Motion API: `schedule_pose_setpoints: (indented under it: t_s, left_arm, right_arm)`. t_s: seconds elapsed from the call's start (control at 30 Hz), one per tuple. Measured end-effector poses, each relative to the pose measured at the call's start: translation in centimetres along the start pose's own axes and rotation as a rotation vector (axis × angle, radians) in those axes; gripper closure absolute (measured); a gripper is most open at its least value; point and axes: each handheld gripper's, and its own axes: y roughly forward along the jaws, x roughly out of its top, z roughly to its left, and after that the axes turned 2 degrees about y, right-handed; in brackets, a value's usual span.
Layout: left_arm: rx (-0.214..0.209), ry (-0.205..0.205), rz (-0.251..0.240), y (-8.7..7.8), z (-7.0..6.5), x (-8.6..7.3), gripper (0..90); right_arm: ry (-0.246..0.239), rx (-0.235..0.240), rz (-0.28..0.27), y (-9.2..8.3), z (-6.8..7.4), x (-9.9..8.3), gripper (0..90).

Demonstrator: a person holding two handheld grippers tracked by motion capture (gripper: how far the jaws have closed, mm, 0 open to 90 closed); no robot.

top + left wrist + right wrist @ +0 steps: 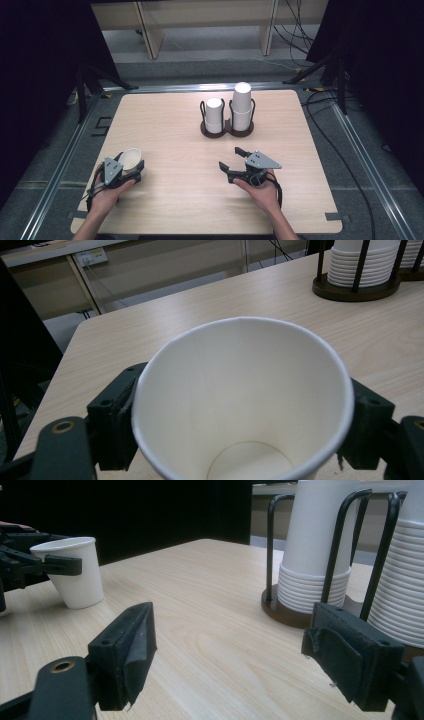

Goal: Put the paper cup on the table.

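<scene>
A white paper cup (131,157) stands near the table's front left, mouth up and slightly tilted. My left gripper (132,165) is shut on it, one black pad on each side of its rim (240,390). In the right gripper view the same cup (75,572) rests with its base on the wood. My right gripper (229,156) is open at the front right of centre, low over the table, nothing between its pads (132,650). It points toward the cup holder (227,132).
The dark two-slot wire holder (285,612) stands at the table's centre back. It carries a shorter stack of upside-down white cups (215,114) and a taller stack (241,104). Bare wood lies between holder and grippers. Black stands flank the table.
</scene>
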Motion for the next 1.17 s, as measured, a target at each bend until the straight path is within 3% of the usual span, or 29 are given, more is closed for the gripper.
schedule_pose_setpoints:
  t_s: [0.23,0.3,0.33,0.4,0.47,0.5,0.53,0.57,0.6,0.77,0.87,0.9,1.0,1.17]
  left_arm:
    - [0.002,-0.037,-0.004,0.1,0.1,-0.3,13.5]
    - [0.001,-0.044,-0.008,0.1,0.0,-0.3,9.4]
    - [-0.004,-0.028,-0.003,0.0,0.1,-0.2,8.0]
    - [-0.003,-0.05,-0.017,0.0,0.0,-0.2,5.4]
    - [0.001,-0.032,-0.008,-0.3,0.1,0.0,3.7]
    - [0.006,-0.06,-0.015,-0.3,-0.1,0.0,2.6]
    - [0.004,-0.04,-0.011,-0.4,0.1,0.1,1.8]
    - [0.007,-0.046,-0.015,-0.5,0.1,0.1,0.9]
    - [0.011,-0.062,-0.018,-0.6,0.1,0.1,0.1]
    - [0.02,-0.065,-0.029,-1.5,0.3,0.0,0.0]
    - [0.029,-0.093,-0.034,-2.0,0.4,-0.3,0.0]
    - [0.033,-0.074,-0.028,-2.2,0.6,-0.4,0.0]
    - [0.032,-0.112,-0.038,-2.3,0.5,-0.8,0.0]
    - [0.019,-0.098,-0.019,-2.4,0.4,-0.8,0.0]
  right_arm:
    - [-0.01,0.005,-0.004,0.1,-0.1,0.0,19.2]
    - [-0.036,-0.001,-0.007,0.1,-0.3,0.0,19.0]
    - [-0.005,0.003,0.001,0.1,-0.1,-0.1,18.9]
    - [-0.005,0.005,0.004,0.1,-0.1,-0.1,18.9]
    - [-0.027,0.002,-0.003,0.1,-0.2,-0.1,18.9]
    - [-0.039,-0.006,-0.002,0.1,-0.3,-0.1,18.9]
    - [-0.033,0.0,-0.001,0.1,-0.3,-0.1,18.8]
    - [-0.036,-0.001,-0.001,0.1,-0.3,-0.1,18.8]
    - [0.004,0.009,0.012,0.1,-0.1,-0.1,18.8]
    - [-0.014,-0.003,0.006,0.0,-0.3,0.0,18.7]
    - [-0.005,0.007,0.001,0.0,-0.3,-0.1,18.7]
    - [0.005,0.009,0.004,-0.1,-0.3,-0.1,18.7]
    - [-0.002,0.0,0.003,-0.1,-0.3,0.0,18.7]
    - [0.003,0.003,0.007,-0.1,-0.3,-0.1,18.7]
